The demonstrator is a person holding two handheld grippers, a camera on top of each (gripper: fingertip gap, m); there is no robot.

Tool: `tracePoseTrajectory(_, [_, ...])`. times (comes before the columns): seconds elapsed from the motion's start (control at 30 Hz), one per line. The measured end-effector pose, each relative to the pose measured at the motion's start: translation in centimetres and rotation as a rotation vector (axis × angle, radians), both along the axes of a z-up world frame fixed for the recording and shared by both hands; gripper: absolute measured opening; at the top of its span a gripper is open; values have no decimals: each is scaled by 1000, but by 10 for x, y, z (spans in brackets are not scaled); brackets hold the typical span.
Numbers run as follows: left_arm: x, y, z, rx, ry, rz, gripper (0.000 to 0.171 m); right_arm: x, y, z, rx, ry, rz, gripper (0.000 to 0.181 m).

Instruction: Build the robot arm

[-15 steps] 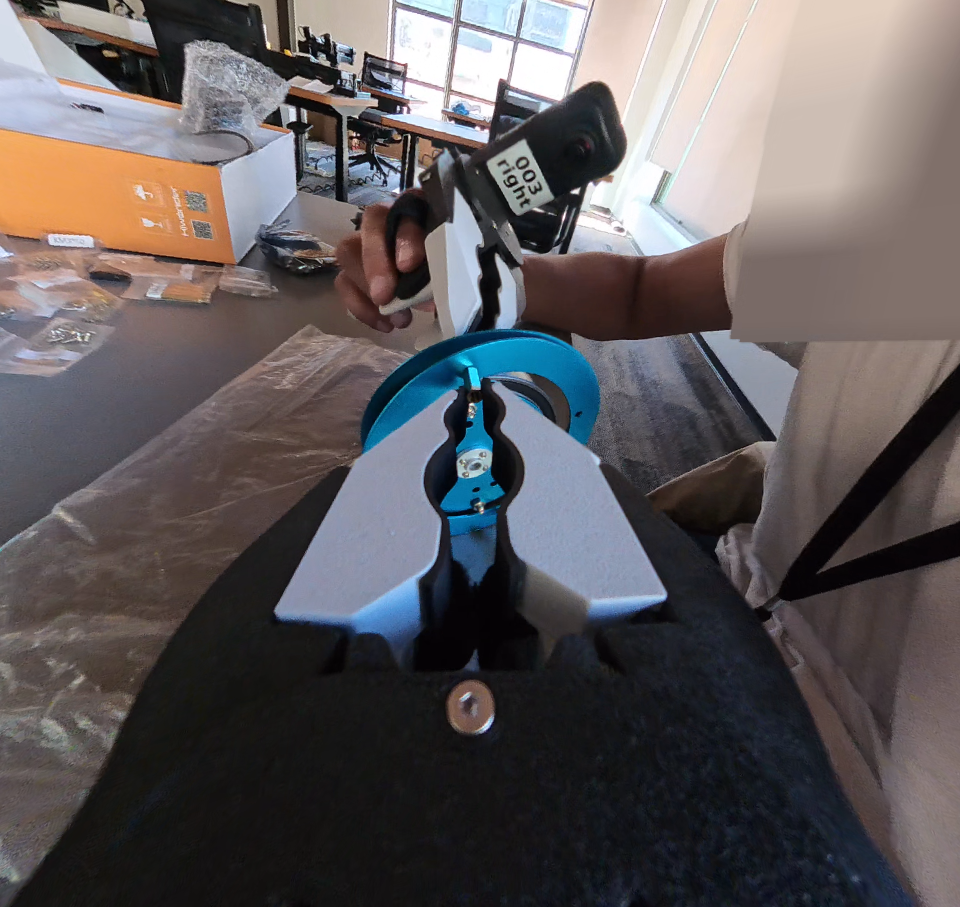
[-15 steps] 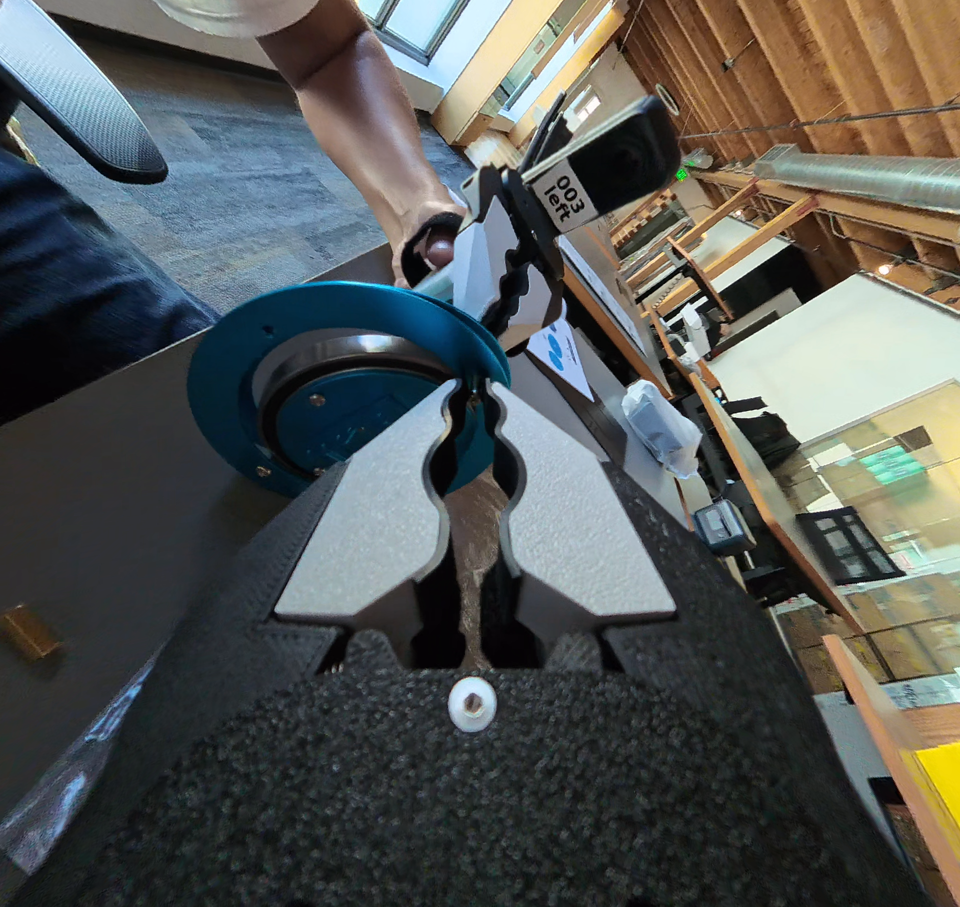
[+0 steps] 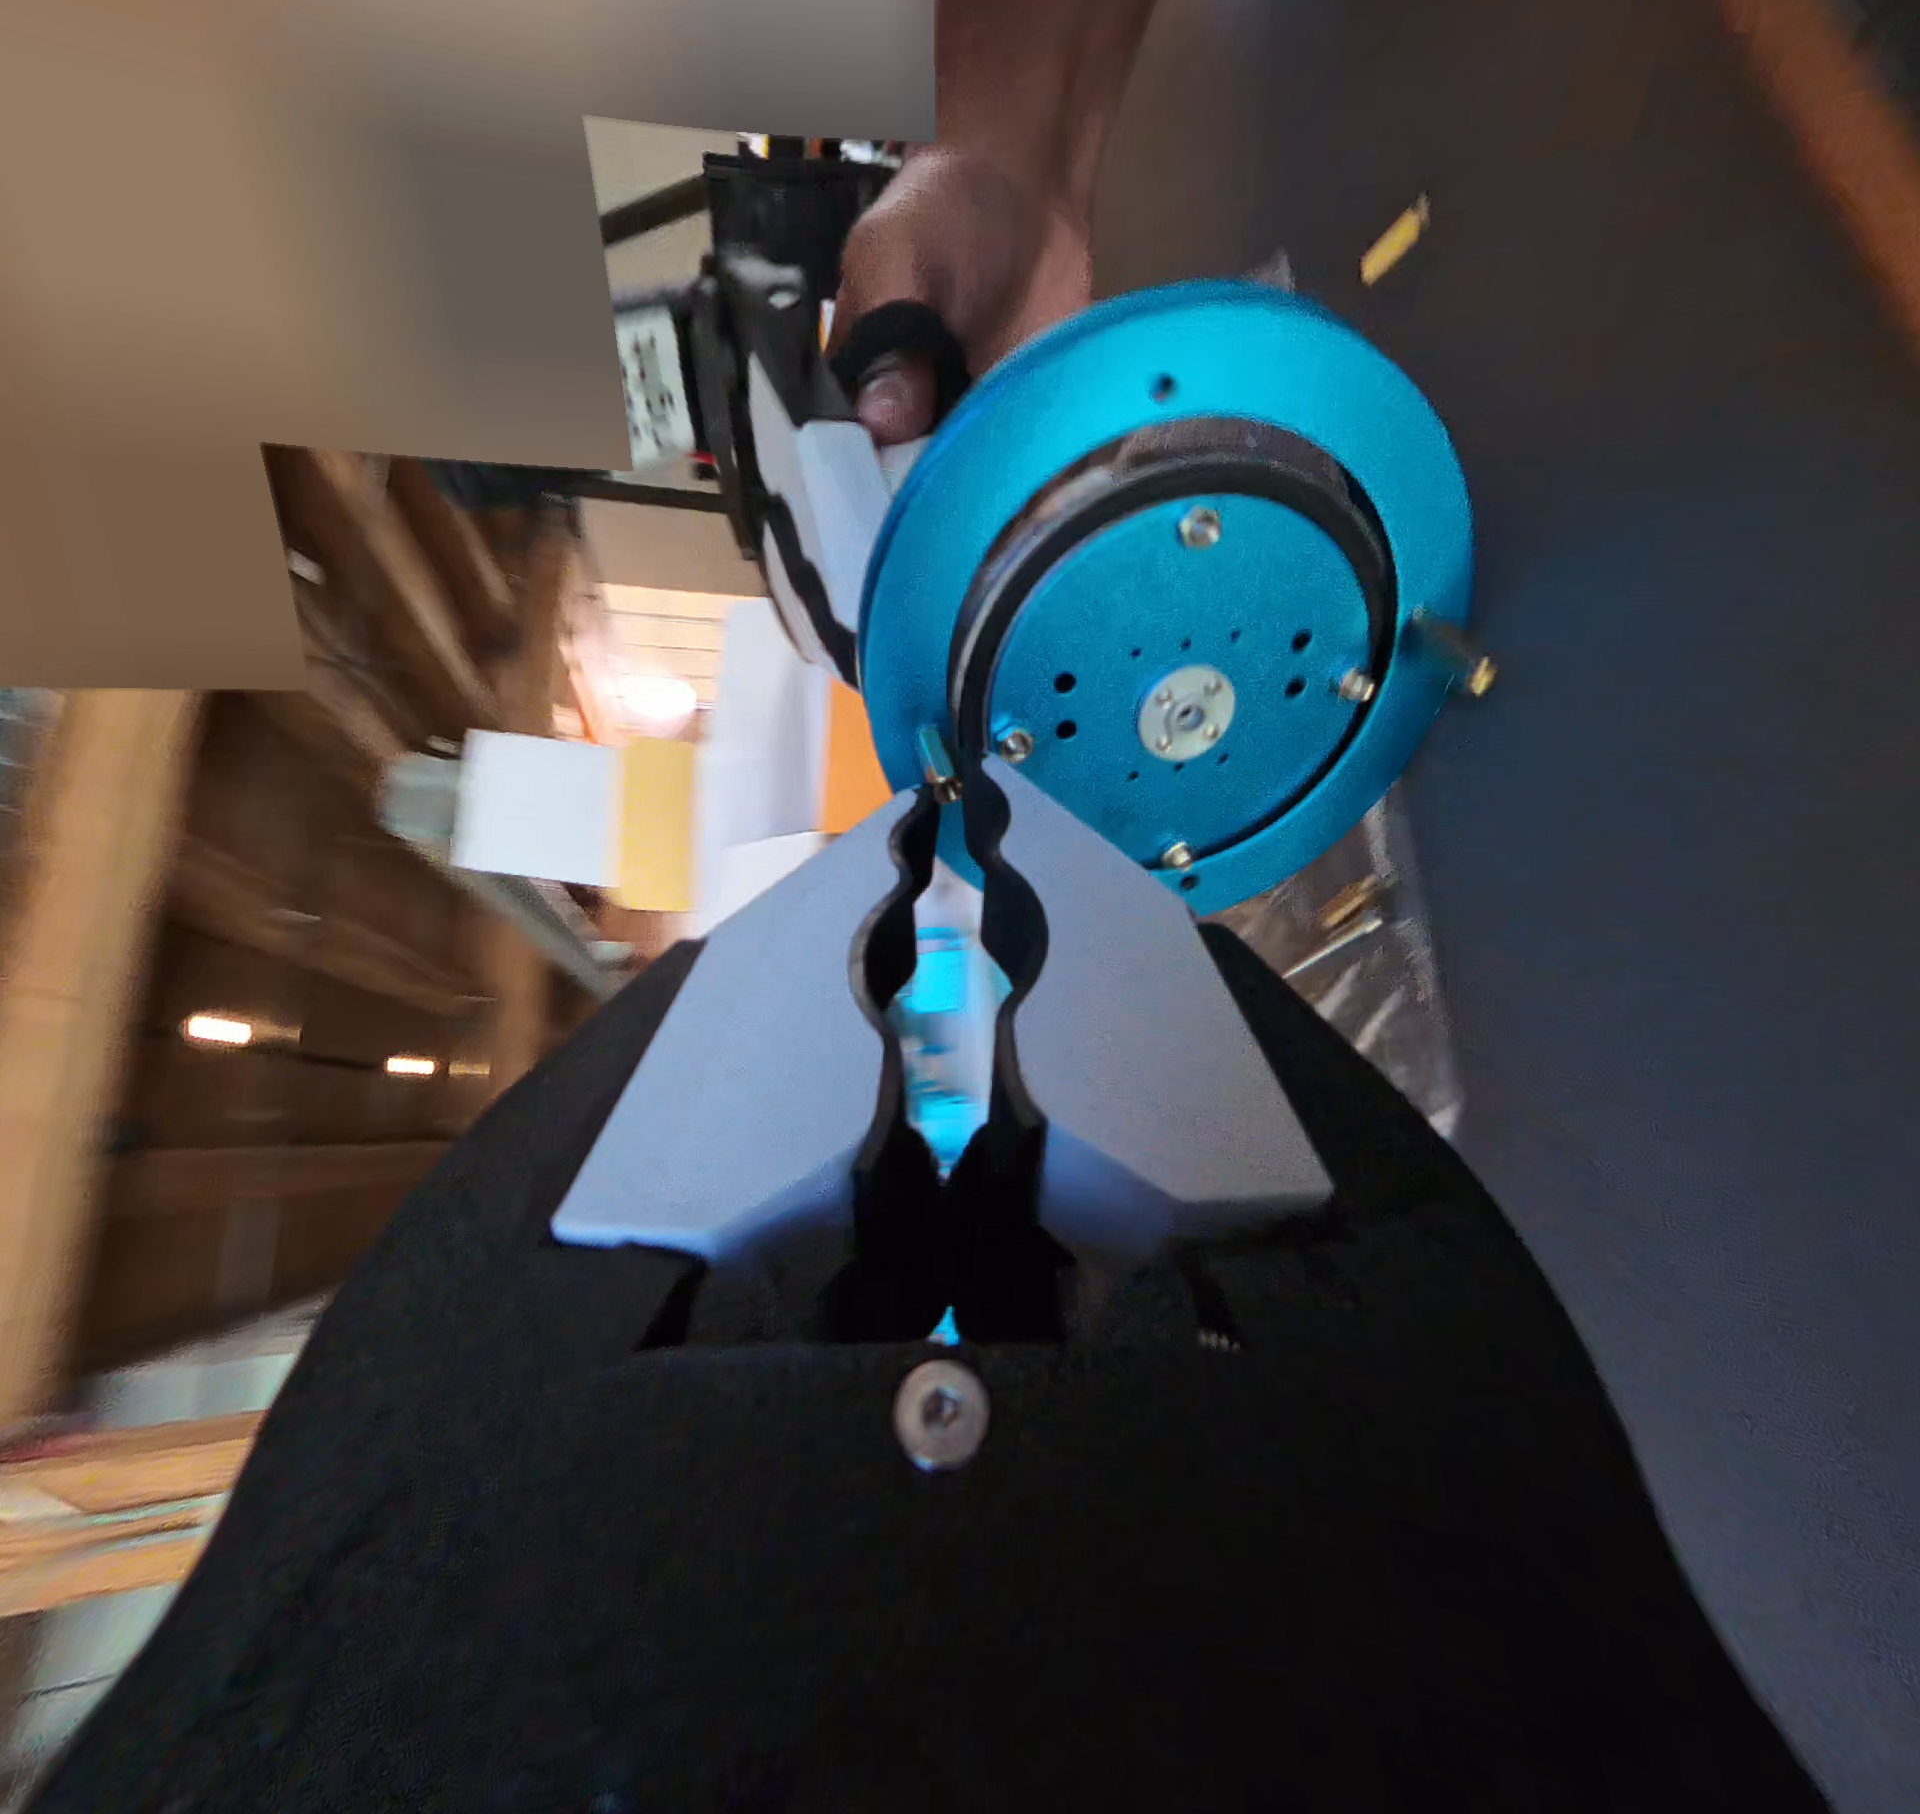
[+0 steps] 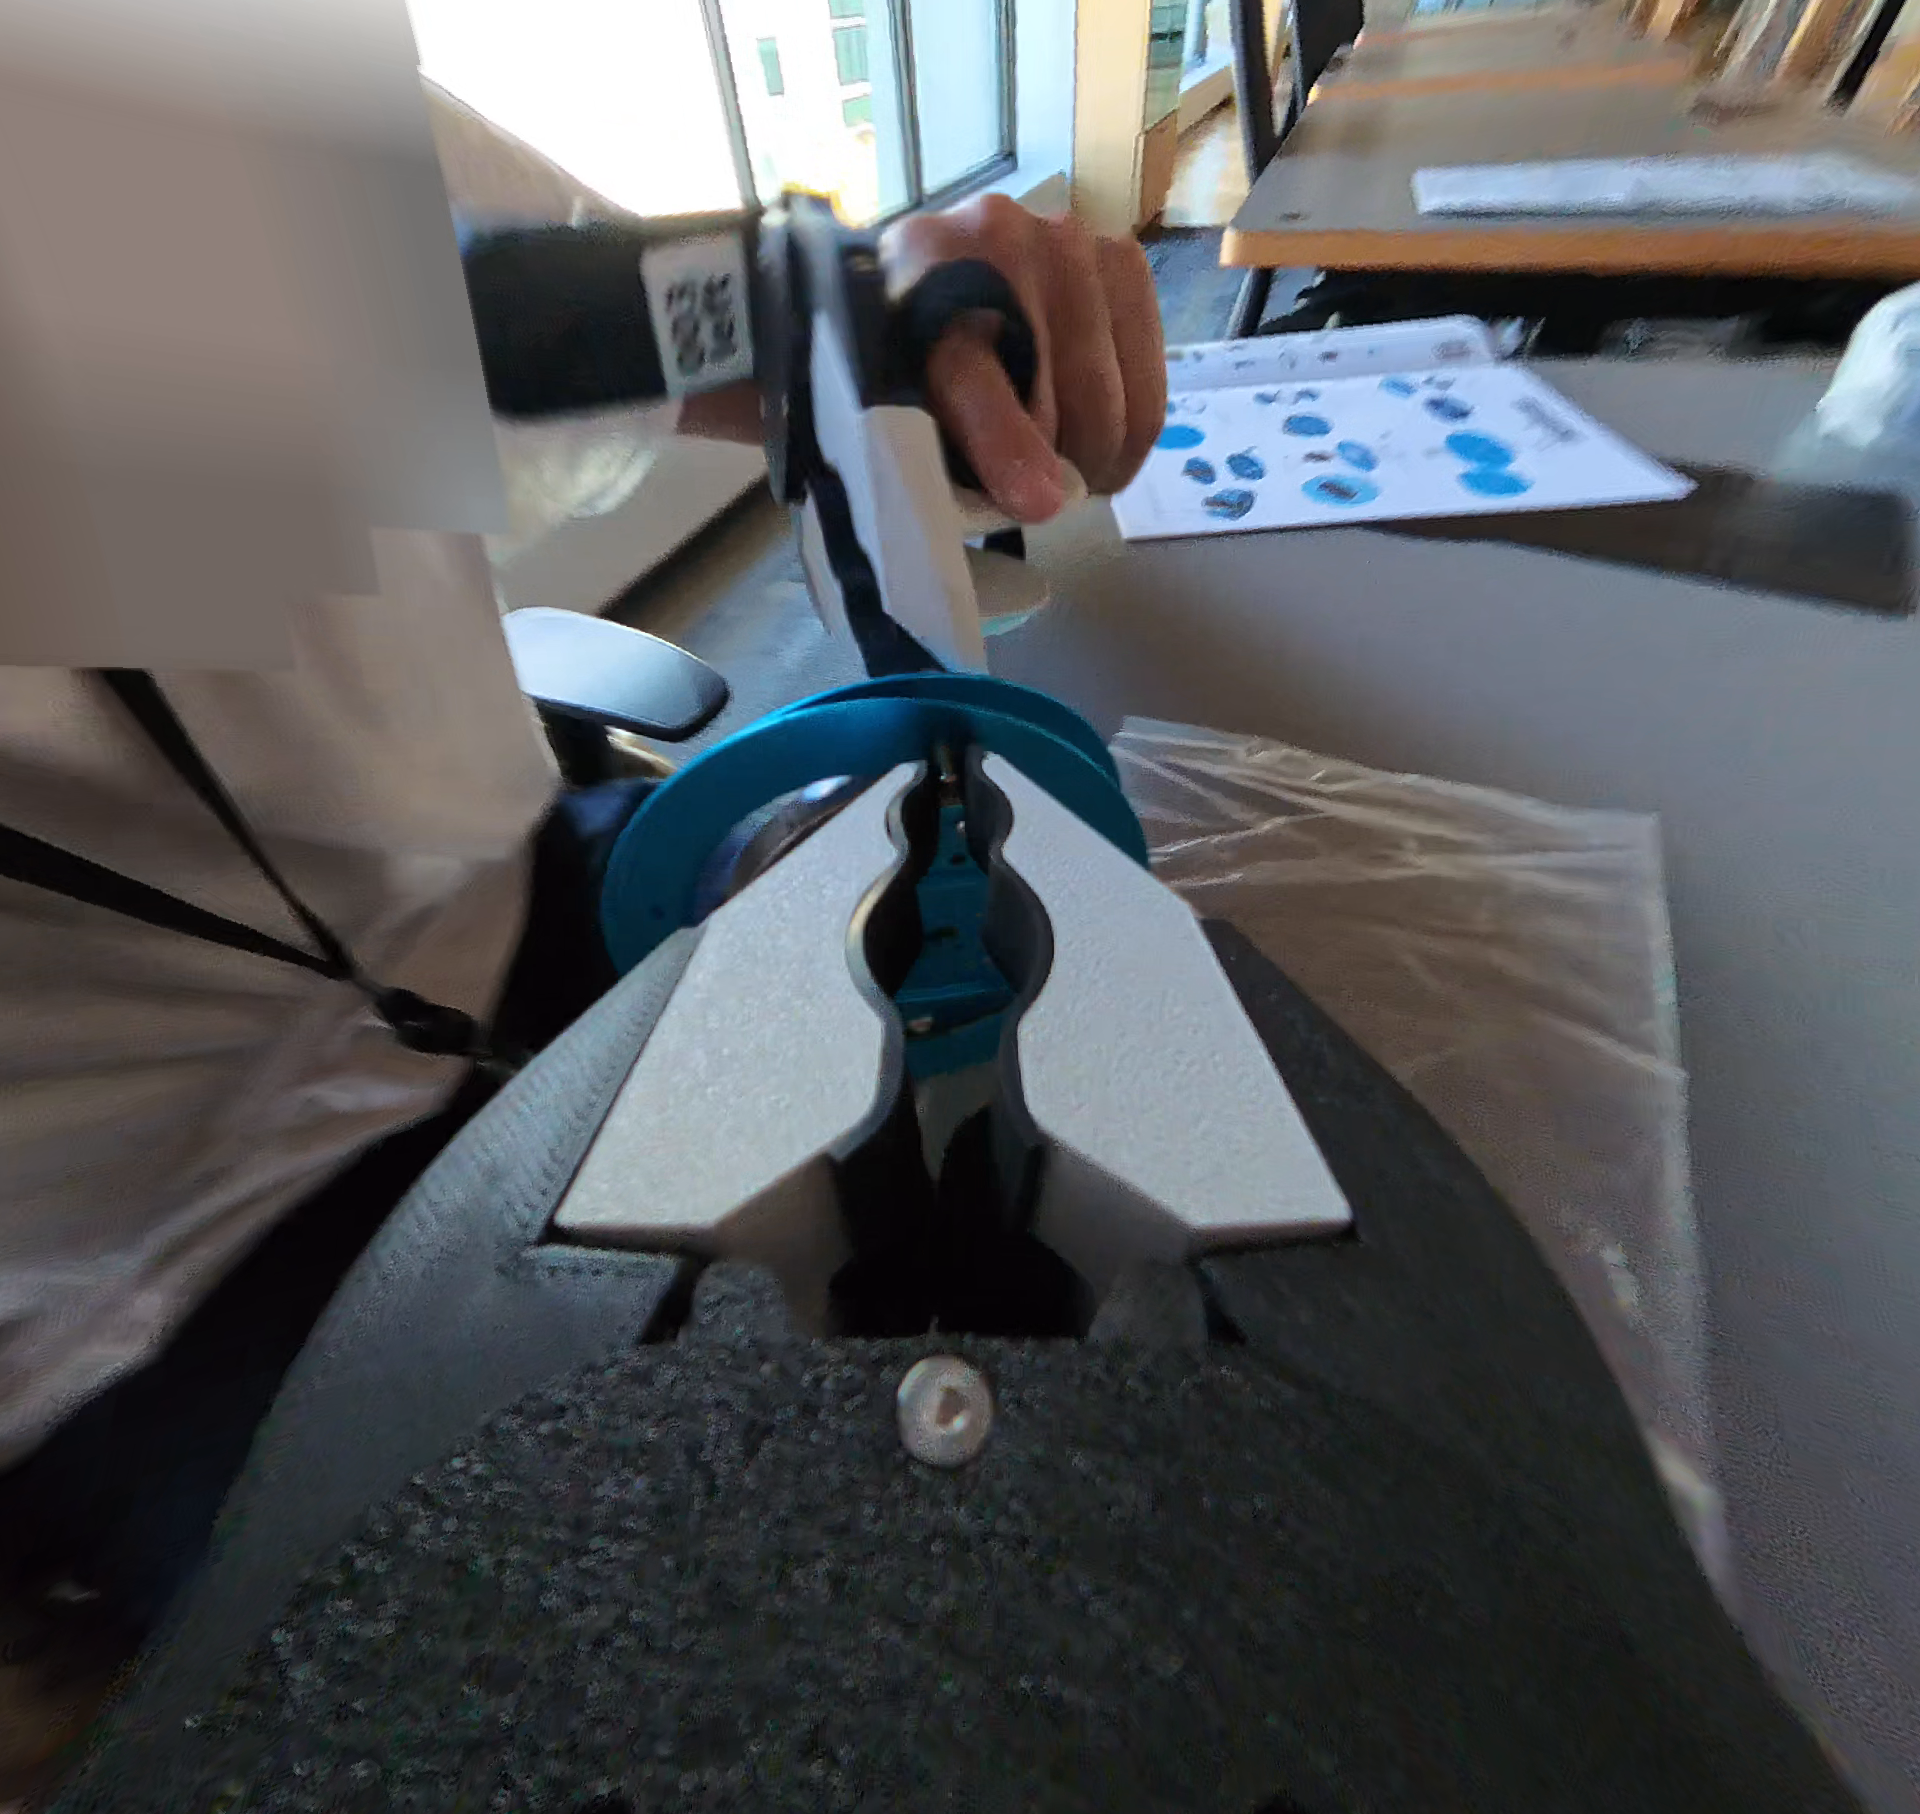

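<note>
Both grippers clamp the blue metal disc assembly (image 3: 1164,601) by opposite rim edges, held off the grey table (image 4: 1455,642): left gripper (image 3: 948,798), right gripper (image 4: 951,777), jaws narrow. Looks rigid, fairly heavy, smooth anodised; the thin flange is the only real hold.

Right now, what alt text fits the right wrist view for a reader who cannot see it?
The right gripper is shut on a blue metal disc assembly held above a grey table, while the left gripper grips the assembly's far rim from above. A clear plastic bag and a printed sheet lie on the table.
</note>
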State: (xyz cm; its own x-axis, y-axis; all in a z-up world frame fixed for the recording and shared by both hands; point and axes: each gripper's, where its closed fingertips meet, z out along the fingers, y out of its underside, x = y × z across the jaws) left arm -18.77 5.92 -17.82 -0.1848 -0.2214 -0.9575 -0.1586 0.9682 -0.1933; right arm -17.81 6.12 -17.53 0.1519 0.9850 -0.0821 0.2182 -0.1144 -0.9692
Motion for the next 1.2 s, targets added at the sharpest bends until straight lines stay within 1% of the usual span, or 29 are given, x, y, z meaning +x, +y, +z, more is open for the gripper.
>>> tracePoseTrajectory(0.1, [0, 3, 2, 388, -36, 37, 4, 0, 2, -1, -267, 61, 20, 3])
tracePoseTrajectory(0.17, [0, 7, 2, 575, -62, 70, 2, 0, 5, -1, -467, 118, 27, 3])
tracePoseTrajectory(0.23, [0, 15, 2, 693, -77, 108, 2, 0, 11, -2, -666, 170, 7, 3])
tracePoseTrajectory(0.27, [-1, 16, 2, 719, -88, 113, 2, -1, 11, -1, -752, 195, 13, 3])
tracePoseTrajectory(0.3, [-2, 16, 2, 713, -96, 122, 1, -2, 11, -1, -796, 214, 16, 3])
tracePoseTrajectory(0.33, [-2, 17, 2, 673, -99, 137, 1, -2, 11, -1, -796, 218, 13, 4])
tracePoseTrajectory(0.4, [-3, 18, 2, 500, -101, 161, 2, -3, 10, 0, -705, 189, 13, 3])
tracePoseTrajectory(0.47, [-5, 21, 0, 254, -94, 203, 4, -3, 11, -1, -601, 160, -10, 3])
tracePoseTrajectory(0.53, [-8, 15, 0, -39, -101, 195, 7, -5, 8, -1, -539, 145, 2, 4])
tracePoseTrajectory(0.6, [-10, 8, -3, -419, -83, 192, 16, -5, 7, -1, -452, 128, -2, 4])
tracePoseTrajectory(0.67, [-10, 5, -4, -859, -54, 197, 23, -2, 11, -2, -335, 110, -33, 3])
tracePoseTrajectory(0.73, [-11, 2, -4, -1303, -27, 179, 24, 1, 14, -4, -259, 84, -51, 4])
tracePoseTrajectory(0.77, [-11, 3, 0, -1499, -38, 153, 23, 3, 15, -4, -220, 73, -58, 4])
tracePoseTrajectory(0.8, [-11, 5, 5, -1666, -55, 118, 23, 4, 15, -5, -183, 62, -62, 3])
tracePoseTrajectory(0.83, [-12, 6, 9, -1796, -72, 78, 22, 5, 16, -5, -148, 53, -66, 3])
tracePoseTrajectory(0.87, [-12, 8, 11, -1887, -81, 51, 22, 6, 16, -5, -116, 43, -73, 4])
tracePoseTrajectory(0.97, [-10, 13, 7, -2065, -88, 22, 22, 5, 16, -4, -17, 21, -82, 4])
tracePoseTrajectory(1.07, [-7, 12, 9, -2259, -49, -49, 19, 3, 13, -3, 123, -9, -86, 4])
tracePoseTrajectory(1.17, [-4, 11, 5, -2367, -10, -50, 16, 1, 11, -2, 302, -55, -97, 3])
tracePoseTrajectory(1.2, [-3, 10, 5, -2409, 0, -67, 12, 1, 11, -3, 350, -77, -105, 3])
